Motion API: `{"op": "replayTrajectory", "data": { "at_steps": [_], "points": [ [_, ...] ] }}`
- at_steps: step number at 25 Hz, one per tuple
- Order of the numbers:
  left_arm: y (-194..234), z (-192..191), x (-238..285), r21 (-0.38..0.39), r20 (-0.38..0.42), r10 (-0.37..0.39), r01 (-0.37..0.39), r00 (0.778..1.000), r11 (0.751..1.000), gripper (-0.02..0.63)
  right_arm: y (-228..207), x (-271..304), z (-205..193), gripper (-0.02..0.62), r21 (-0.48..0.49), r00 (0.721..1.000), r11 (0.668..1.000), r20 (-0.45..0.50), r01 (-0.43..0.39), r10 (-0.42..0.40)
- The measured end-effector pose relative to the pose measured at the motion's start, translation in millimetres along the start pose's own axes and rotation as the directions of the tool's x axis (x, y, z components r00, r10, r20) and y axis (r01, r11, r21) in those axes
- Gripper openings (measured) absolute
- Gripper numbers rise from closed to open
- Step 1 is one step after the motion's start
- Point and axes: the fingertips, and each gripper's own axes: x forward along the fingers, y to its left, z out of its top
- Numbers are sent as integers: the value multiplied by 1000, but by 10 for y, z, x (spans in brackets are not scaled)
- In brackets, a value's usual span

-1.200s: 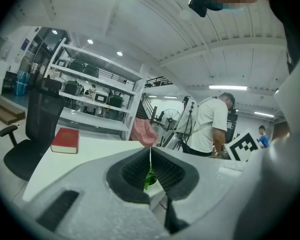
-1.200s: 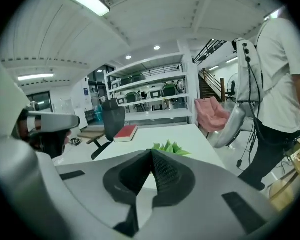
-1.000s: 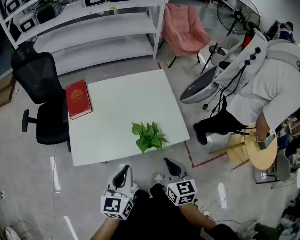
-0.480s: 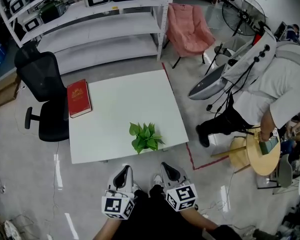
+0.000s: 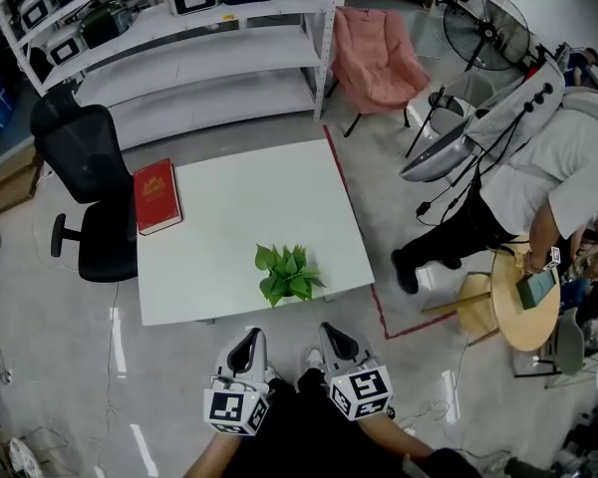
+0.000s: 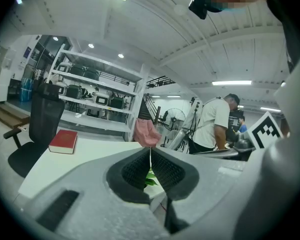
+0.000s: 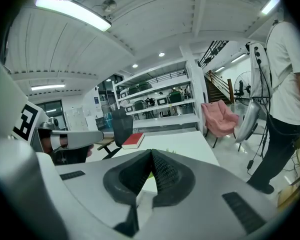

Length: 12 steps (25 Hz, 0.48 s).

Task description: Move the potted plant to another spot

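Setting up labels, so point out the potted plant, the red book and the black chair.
potted plant (image 5: 288,274), head view, middle of its leaves.
red book (image 5: 156,196), head view, middle of the cover.
black chair (image 5: 75,152), head view, the backrest.

A white square table (image 5: 249,207) carries a red book (image 5: 156,197) at its far-left corner and a potted plant (image 5: 287,274) near its front edge.
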Motion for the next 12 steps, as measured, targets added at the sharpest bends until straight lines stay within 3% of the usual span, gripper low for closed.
{"op": "replayTrajectory", "data": {
  "at_steps": [12],
  "points": [
    [-97,-31,40,18,1,-25,25,1000,1000,21,-40,-28,-23,12,-3,1000,1000,4,-4,4]
  ]
}}
